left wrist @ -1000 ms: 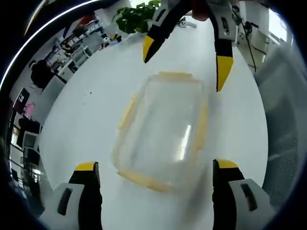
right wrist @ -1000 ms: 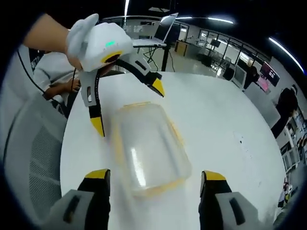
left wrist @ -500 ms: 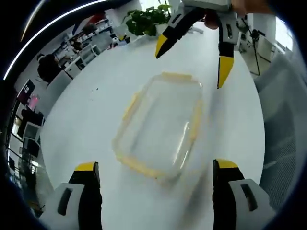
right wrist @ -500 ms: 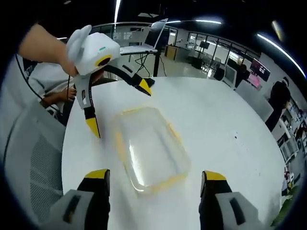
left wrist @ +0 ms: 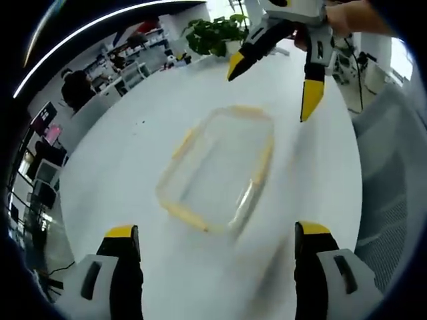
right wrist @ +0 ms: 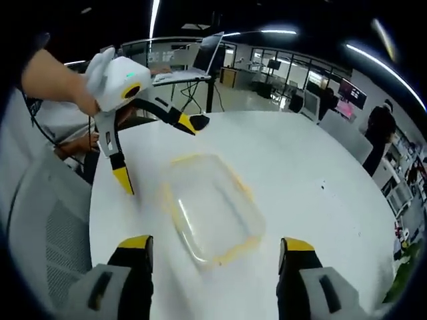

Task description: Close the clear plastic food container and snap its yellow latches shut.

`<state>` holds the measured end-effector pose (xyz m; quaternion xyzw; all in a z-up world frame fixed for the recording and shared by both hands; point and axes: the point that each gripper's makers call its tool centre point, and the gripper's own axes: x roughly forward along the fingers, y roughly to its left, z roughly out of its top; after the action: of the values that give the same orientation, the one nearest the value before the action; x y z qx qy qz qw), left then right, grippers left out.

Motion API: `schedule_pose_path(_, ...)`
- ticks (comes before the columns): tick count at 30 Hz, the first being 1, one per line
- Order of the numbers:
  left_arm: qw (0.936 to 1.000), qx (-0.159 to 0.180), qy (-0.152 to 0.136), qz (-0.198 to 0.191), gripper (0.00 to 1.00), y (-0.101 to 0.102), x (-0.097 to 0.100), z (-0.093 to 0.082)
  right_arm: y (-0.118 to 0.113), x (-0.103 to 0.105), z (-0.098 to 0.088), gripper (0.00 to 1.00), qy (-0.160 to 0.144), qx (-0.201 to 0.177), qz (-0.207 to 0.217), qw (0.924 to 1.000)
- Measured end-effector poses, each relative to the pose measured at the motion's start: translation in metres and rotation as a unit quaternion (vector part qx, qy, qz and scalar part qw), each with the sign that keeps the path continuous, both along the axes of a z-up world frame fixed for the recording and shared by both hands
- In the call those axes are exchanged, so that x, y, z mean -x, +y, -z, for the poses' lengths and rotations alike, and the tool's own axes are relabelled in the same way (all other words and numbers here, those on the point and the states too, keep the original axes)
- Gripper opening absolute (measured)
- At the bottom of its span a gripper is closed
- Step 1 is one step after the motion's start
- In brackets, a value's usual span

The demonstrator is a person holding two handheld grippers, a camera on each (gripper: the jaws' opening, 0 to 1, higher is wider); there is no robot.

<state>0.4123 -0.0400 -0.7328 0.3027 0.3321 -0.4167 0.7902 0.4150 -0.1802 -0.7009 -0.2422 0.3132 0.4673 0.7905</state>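
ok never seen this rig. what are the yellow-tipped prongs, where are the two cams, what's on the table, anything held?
No robot arm here: a person holds a two-jaw gripper in each hand, and each carries a fisheye camera looking along its own jaws. The left gripper rises from the bottom of its view, with the right gripper opposite; the right gripper view mirrors that. Both are open and hold nothing. On the white table sits a clear plastic container with yellow latches. A potted plant stands beyond it.
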Motion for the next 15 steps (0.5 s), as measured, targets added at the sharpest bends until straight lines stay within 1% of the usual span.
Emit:
schedule_pose_path(6, 0.9998, 0.012, 0.005, -0.016, 0.94, 0.004, 0.014, 0.002, -0.005, 0.009, -0.001, 0.76, -0.001, -0.007, 0.012, 0.9999)
schedule_pose_path(10, 0.9998, 0.011, 0.007, -0.017, 0.94, 0.006, 0.023, 0.006, -0.008, 0.013, 0.0, 0.76, -0.001, -0.011, 0.018, 0.9998)
schedule_pose_path(15, 0.9995, 0.019, 0.007, -0.024, 0.93, 0.007, 0.032, 0.007, -0.014, 0.02, 0.0, 0.75, -0.001, -0.02, 0.028, 0.9994)
